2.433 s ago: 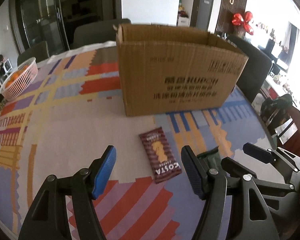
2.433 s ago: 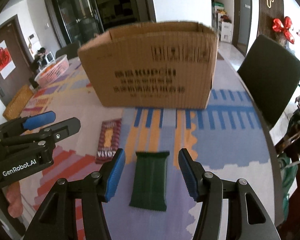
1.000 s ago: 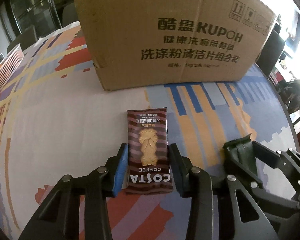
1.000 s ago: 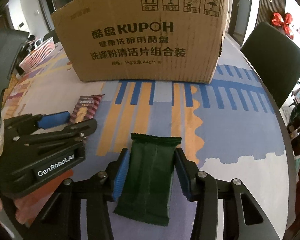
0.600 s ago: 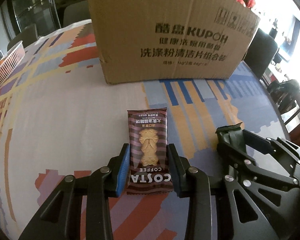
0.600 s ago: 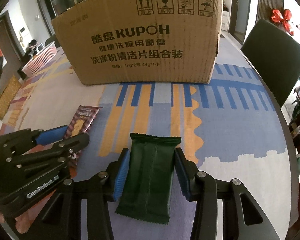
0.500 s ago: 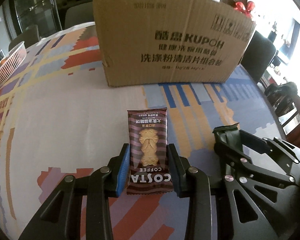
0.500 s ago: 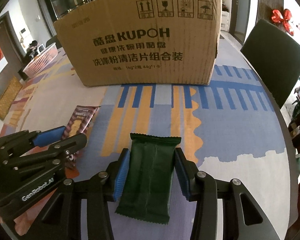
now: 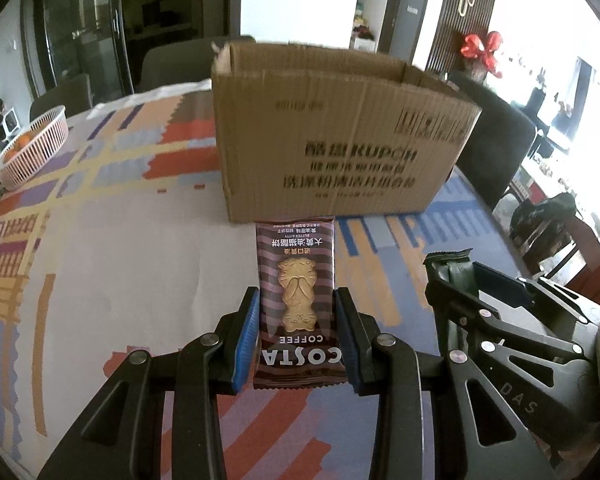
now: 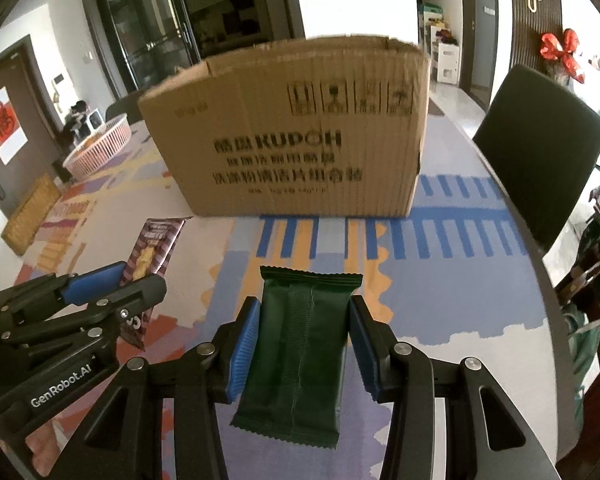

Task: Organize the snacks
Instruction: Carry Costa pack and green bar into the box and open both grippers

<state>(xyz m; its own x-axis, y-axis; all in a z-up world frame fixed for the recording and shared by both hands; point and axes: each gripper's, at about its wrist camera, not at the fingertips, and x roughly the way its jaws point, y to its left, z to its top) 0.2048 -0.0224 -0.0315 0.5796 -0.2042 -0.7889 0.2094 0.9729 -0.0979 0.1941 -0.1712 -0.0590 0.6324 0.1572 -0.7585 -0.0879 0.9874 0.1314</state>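
Note:
My left gripper is shut on a brown striped Costa biscuit packet, lifted off the table with its blue pads pressing both long edges. That packet also shows at the left of the right wrist view, in the left gripper. My right gripper is shut on a dark green snack packet, also held above the table. The green packet's top edge peeks out beside the right gripper in the left wrist view. An open-topped cardboard box stands just beyond both packets.
A patterned tablecloth covers the table. A pink basket with oranges sits at the far left edge. Dark chairs stand along the right side and behind the box.
Both grippers have risen with their packets, which have left the table. The box now looks lower and farther off, and its open top rim has come into view.

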